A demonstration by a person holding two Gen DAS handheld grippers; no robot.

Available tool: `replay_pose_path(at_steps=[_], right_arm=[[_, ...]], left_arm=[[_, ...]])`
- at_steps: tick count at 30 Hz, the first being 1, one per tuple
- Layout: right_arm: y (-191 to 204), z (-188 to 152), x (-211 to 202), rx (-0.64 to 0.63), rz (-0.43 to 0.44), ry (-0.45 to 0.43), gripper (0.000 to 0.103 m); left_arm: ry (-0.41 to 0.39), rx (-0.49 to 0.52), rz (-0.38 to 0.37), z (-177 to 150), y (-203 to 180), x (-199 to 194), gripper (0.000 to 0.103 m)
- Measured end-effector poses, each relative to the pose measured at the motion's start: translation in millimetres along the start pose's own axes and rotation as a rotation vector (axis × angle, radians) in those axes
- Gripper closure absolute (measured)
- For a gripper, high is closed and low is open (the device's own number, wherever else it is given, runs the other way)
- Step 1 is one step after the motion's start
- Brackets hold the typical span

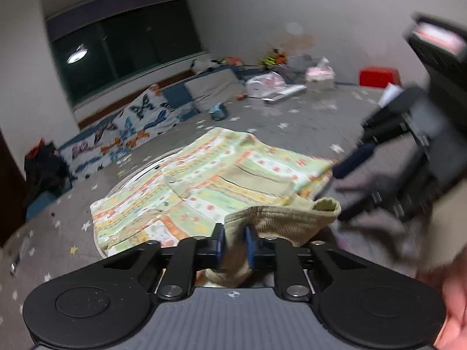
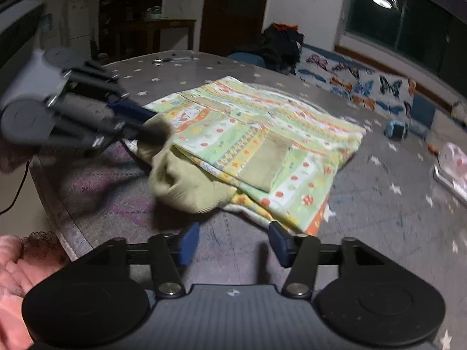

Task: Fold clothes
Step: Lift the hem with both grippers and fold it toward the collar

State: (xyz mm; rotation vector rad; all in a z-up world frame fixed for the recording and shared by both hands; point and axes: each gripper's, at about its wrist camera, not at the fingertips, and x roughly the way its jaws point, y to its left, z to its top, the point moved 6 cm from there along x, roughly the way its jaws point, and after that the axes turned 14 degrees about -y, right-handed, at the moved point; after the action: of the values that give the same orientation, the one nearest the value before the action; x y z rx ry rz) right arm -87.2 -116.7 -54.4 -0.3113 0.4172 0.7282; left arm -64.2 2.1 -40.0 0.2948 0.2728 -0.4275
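The left gripper (image 1: 235, 240) pinches the olive ribbed cuff (image 1: 280, 221) between its blue pads (image 1: 250, 245). The patterned garment (image 1: 210, 175) lies folded on the star-print mat (image 2: 379, 210), just ahead of those fingers. The right gripper (image 2: 233, 243) has its fingers spread with only mat between them; the cuff sits just beyond its tips.

far clutter (image 1: 280, 67) (heavily blurred)

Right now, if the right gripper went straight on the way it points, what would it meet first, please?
Probably the olive ribbed cuff of the folded patterned garment, which lies just beyond the right gripper's open fingers; depth is uncertain.
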Motion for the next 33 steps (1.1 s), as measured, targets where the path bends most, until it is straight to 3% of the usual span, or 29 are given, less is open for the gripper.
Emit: replay_pose_path(at_steps=[9, 12, 14, 16, 18, 21, 33], right_arm=[[15.1, 16.2, 36.3, -0.125, 0.048, -0.080, 0.048], [17.5, 22.1, 48.3, -0.141, 0.055, -0.091, 0.056], [10.9, 27.8, 53.0, -0.088, 0.059, -0.083, 0.076], [4.0, 33.7, 57.2, -0.032, 0.066, -0.076, 0.079], [-4.6, 40.4, 58.5, 0.032, 0.078, -0.073, 0.083], [-16.9, 51.7, 58.5, 0.104, 0.084, -0.083, 0.086], [-31.4, 68.9, 62.7, 0.152, 0.061, -0.123, 0.088]], left_arm=[[0.003, -0.238, 0.016, 17.4, 45.9, 18.9, 0.096], [0.006, -0.275, 0.013, 17.0, 54.7, 19.6, 0.095], [0.003, -0.281, 0.008, 14.8, 57.9, 14.9, 0.091], [-0.001, -0.267, 0.016, 10.9, 59.3, 5.2, 0.089], [-0.004, -0.252, 0.026, 6.7, 60.6, -5.3, 0.069], [0.007, -0.185, 0.053, -2.6, 59.4, -19.8, 0.053], [0.094, 0.173, 0.125, -38.1, 34.3, -17.2, 0.052]])
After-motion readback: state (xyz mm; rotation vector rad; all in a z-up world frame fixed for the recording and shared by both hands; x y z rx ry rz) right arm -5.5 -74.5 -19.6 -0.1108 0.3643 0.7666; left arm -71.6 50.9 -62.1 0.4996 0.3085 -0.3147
